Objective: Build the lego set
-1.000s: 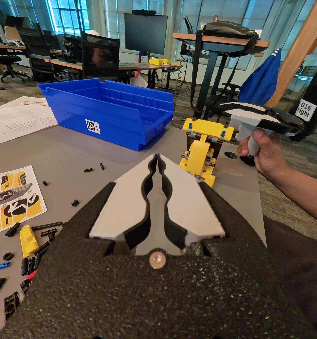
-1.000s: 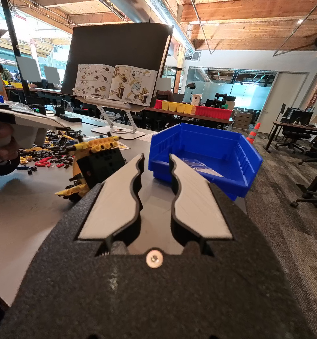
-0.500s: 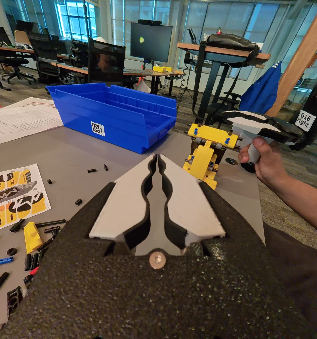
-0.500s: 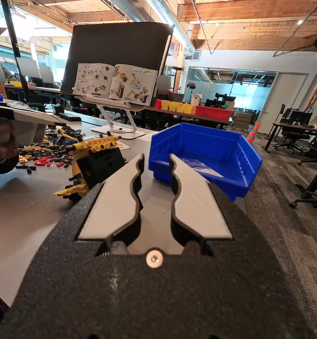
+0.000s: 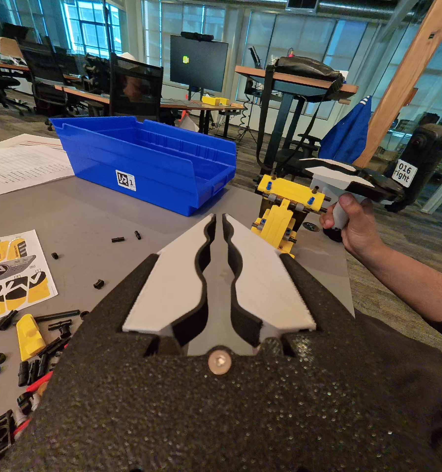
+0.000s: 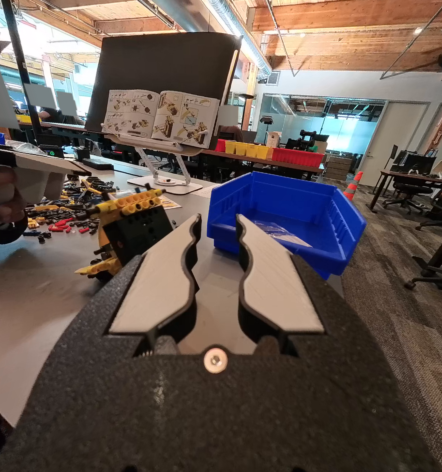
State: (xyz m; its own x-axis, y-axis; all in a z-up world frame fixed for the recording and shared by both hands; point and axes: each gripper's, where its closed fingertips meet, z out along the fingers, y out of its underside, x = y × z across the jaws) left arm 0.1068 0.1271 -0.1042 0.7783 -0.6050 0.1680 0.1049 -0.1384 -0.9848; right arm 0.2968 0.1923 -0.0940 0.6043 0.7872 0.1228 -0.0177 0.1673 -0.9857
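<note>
Left gripper (image 5: 219,217): jaws nearly closed, a thin slit between the tips, nothing in them. It hangs over the grey table (image 5: 74,219). Yellow model (image 5: 281,212) at 1 o'clock just beyond the tips, standing upright near the table's far right corner. Blue bin (image 5: 148,163) at 11 o'clock, farther back, a square code tag on its near wall. Sticker sheet (image 5: 12,270) at 9 o'clock; loose parts (image 5: 33,339), black, yellow, red and blue, at 8 o'clock. A few small black pins lie between sheet and bin.

Right gripper (image 6: 217,221): jaws parted, empty, held above the table edge. Model (image 6: 133,224) at 10 o'clock, just beside the left finger, showing its black back and a yellow beam on top. Bin (image 6: 342,229) at 1 o'clock, beyond the tips; a clear bag (image 6: 278,229) lies inside. Open manual (image 6: 161,117) on a stand at 11 o'clock, far back. Parts pile (image 6: 69,204) at 9 o'clock.

In the left view a hand (image 5: 355,224) holds the right gripper's handle, just right of the model.
</note>
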